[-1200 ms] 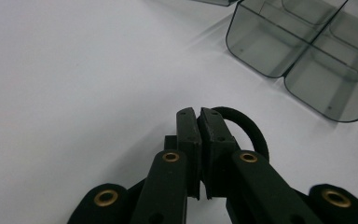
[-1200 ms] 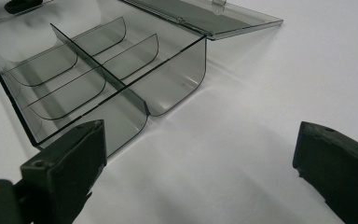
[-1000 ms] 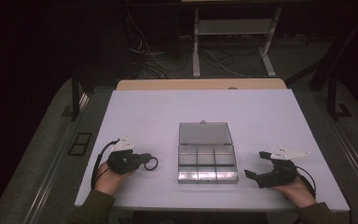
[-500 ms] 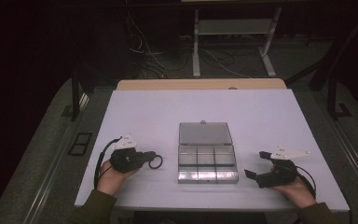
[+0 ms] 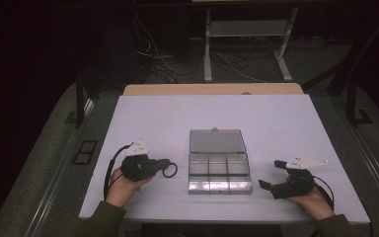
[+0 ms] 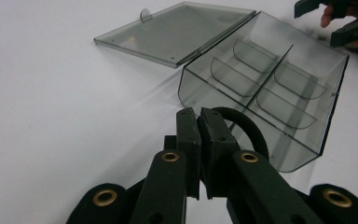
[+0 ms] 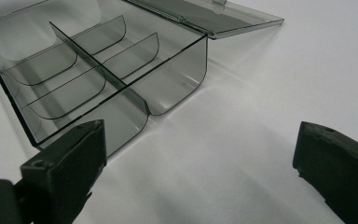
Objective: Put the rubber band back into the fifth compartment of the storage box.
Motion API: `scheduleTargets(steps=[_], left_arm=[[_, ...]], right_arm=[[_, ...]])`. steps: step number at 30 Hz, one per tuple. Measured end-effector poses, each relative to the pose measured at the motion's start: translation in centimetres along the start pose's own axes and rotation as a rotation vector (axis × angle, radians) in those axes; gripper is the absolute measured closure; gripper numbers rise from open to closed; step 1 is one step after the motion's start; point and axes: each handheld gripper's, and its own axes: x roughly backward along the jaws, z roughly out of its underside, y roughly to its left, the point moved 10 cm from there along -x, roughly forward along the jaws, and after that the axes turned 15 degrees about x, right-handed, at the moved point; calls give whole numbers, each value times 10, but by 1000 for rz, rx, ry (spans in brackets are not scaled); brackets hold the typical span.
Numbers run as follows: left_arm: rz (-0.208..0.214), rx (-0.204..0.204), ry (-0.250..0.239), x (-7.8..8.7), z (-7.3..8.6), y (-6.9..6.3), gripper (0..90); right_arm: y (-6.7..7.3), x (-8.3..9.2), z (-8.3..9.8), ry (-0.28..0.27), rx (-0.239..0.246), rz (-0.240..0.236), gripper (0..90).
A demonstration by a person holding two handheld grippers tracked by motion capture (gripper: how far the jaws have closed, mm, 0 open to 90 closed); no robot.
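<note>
While the left gripper (image 5: 159, 166) rests on the white table (image 5: 276, 123) left of the clear box (image 5: 219, 171), its jaws pinch a black ring (image 5: 170, 170), probably a hair tie; the dim view leaves that unsure. Box sits mid-table, near the front edge, lid (image 5: 216, 140) laid flat behind it, six compartments seen. Right gripper (image 5: 272, 174) lies right of the box, apart from it, jaws spread wide.

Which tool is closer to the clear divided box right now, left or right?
Left. The left tool, shut on a black ring, sits just off the box's left side. The right tool, open, is farther off, beyond the box's right near corner.
</note>
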Motion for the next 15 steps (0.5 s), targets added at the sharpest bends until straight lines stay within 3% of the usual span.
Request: scheduleTargets(steps=[6, 15], left_arm=[[4, -11, -10, -2, -8, -6, 860], [47, -49, -1, -13, -21, -24, 859]], right_arm=[[0, 0, 0, -2, -4, 2, 26], [-1, 0, 0, -3, -8, 5, 26]])
